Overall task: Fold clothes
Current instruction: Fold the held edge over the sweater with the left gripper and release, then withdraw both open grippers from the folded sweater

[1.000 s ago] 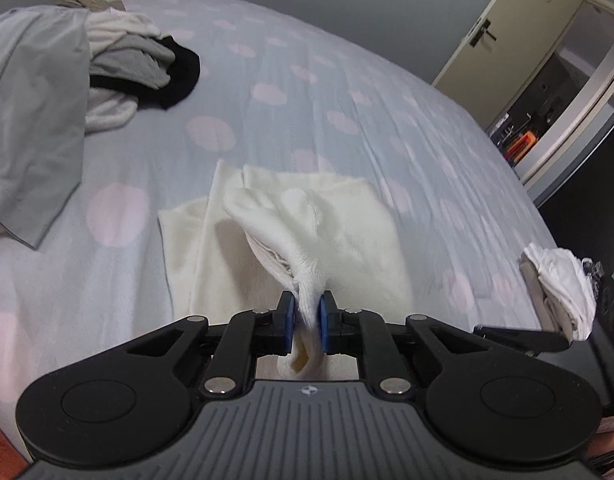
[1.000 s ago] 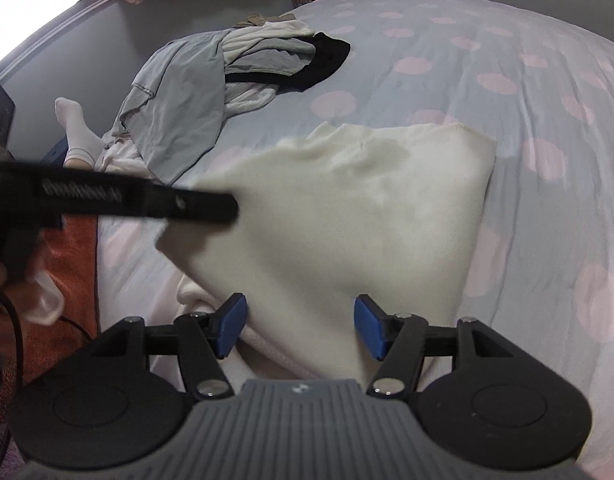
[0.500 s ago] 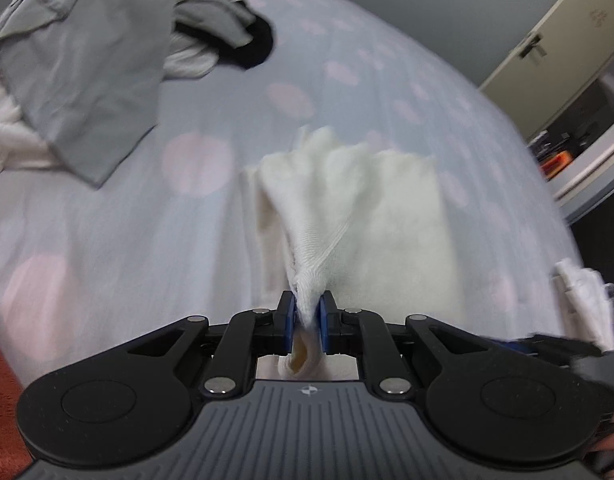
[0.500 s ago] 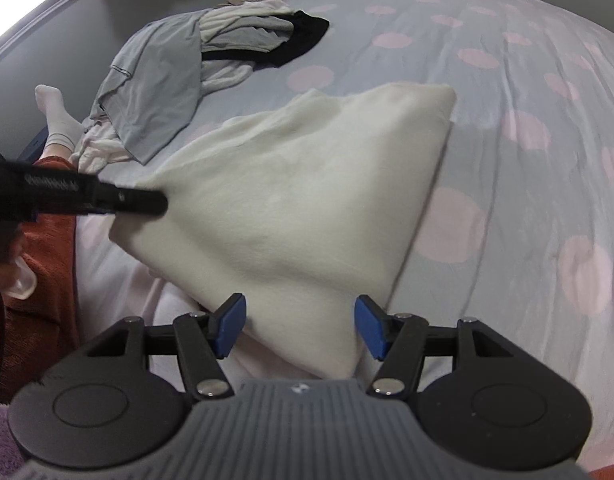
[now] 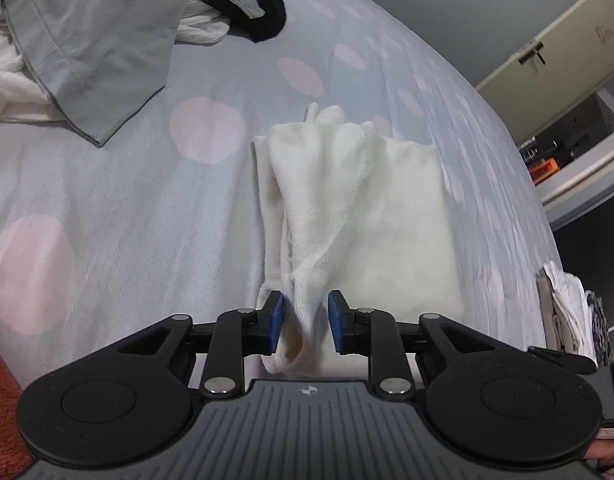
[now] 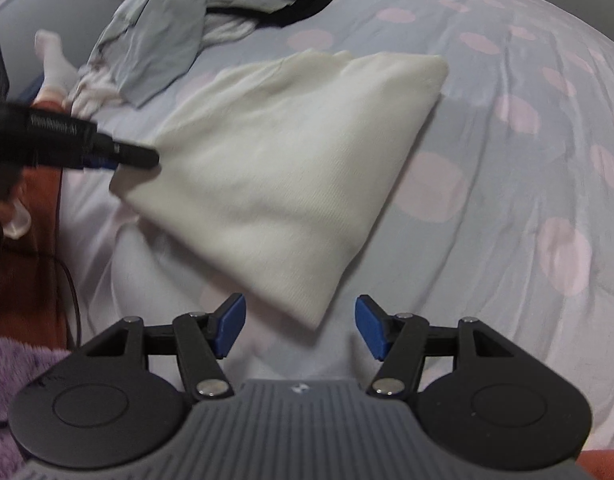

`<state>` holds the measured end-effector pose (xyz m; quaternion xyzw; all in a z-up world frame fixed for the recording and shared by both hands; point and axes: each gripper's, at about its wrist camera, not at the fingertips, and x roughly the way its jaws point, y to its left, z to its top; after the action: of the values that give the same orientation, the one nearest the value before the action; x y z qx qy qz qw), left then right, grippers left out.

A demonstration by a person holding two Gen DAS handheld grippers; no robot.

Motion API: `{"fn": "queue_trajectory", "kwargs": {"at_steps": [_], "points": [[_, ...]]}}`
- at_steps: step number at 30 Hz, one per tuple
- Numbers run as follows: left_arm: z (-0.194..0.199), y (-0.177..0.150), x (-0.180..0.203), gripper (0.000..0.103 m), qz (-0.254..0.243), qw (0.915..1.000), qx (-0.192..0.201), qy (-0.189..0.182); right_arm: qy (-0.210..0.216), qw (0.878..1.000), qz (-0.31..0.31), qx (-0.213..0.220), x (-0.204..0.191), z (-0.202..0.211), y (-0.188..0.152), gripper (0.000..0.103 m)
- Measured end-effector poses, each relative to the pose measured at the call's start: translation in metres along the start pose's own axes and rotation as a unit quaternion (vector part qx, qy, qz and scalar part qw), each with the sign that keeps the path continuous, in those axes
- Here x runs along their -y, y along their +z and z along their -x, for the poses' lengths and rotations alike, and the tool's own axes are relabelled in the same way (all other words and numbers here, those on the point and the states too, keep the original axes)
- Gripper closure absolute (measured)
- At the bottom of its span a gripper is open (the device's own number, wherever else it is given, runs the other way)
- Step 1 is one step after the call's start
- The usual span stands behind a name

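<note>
L gripper (image 5: pixel 305 328) jaws parted around cream garment (image 5: pixel 359 216) corner, not clamping; R gripper (image 6: pixel 299 326) wide open, empty. Risk: bunched corner springs up, fold loosens on bed (image 5: pixel 127 208).

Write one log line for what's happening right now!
task: fold clothes | left gripper: open around cream top | right gripper: open, empty | top: folded on bed

Nothing here reads clearly. My left claw (image 6: pixel 137 156), reaching in from nine o'clock in the right wrist view, carries a line of pale lettering along its arm (too blurred to make out). My claw bodies show only a small round emblem.
</note>
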<state>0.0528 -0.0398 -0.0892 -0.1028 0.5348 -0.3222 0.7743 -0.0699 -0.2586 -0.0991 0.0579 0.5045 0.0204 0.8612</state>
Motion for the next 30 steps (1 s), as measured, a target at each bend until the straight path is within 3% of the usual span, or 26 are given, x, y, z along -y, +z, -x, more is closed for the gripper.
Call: {"fn": "queue_trajectory", "kwargs": {"at_steps": [1,4,6,7,9,17,19,21,23,26,27,30], "points": [[0.000,0.000,0.001,0.079,-0.001,1.0000,-0.002,0.000,-0.002,1.000,0.005,-0.004,-0.001,-0.002,-0.001,0.041],[0.000,-0.001,-0.001,0.079,0.000,1.0000,-0.008,0.000,-0.009,1.000,0.019,-0.016,-0.004,-0.006,-0.005,0.058],[0.002,-0.003,-0.002,0.082,-0.003,1.0000,-0.006,-0.002,-0.009,1.000,0.010,-0.011,-0.001,-0.006,-0.006,0.085],[0.003,-0.003,-0.002,0.092,-0.006,1.0000,-0.005,-0.003,-0.007,1.000,0.004,-0.006,0.001,-0.004,-0.007,0.086],[0.002,-0.003,0.000,0.094,-0.012,0.9999,-0.010,-0.002,-0.009,1.000,-0.005,-0.001,0.006,0.002,-0.006,0.089],[-0.018,-0.004,0.002,0.096,-0.033,0.9977,-0.039,0.044,-0.005,0.999,-0.020,-0.024,0.013,-0.008,-0.007,0.089],[-0.015,-0.004,0.002,0.090,-0.032,0.9976,-0.038,0.048,-0.001,0.999,-0.029,-0.028,0.018,-0.007,-0.008,0.087],[-0.009,-0.003,0.001,0.087,-0.030,0.9979,-0.034,0.047,0.000,0.999,-0.037,-0.025,0.023,-0.002,-0.008,0.072],[-0.001,-0.001,0.001,0.086,-0.027,0.9987,-0.025,0.037,0.002,0.999,-0.045,-0.018,0.028,0.004,-0.007,0.068],[0.011,0.009,0.003,0.068,-0.029,0.9992,0.001,0.026,0.008,0.999,-0.050,-0.011,0.032,0.013,-0.004,0.063],[0.014,0.013,0.004,0.057,-0.031,0.9992,0.010,0.024,0.008,0.999,-0.050,-0.010,0.033,0.015,-0.002,0.060],[0.013,0.027,0.006,0.054,-0.039,0.9987,0.021,0.026,0.011,0.999,-0.039,-0.017,0.034,0.018,0.002,0.057]]}}
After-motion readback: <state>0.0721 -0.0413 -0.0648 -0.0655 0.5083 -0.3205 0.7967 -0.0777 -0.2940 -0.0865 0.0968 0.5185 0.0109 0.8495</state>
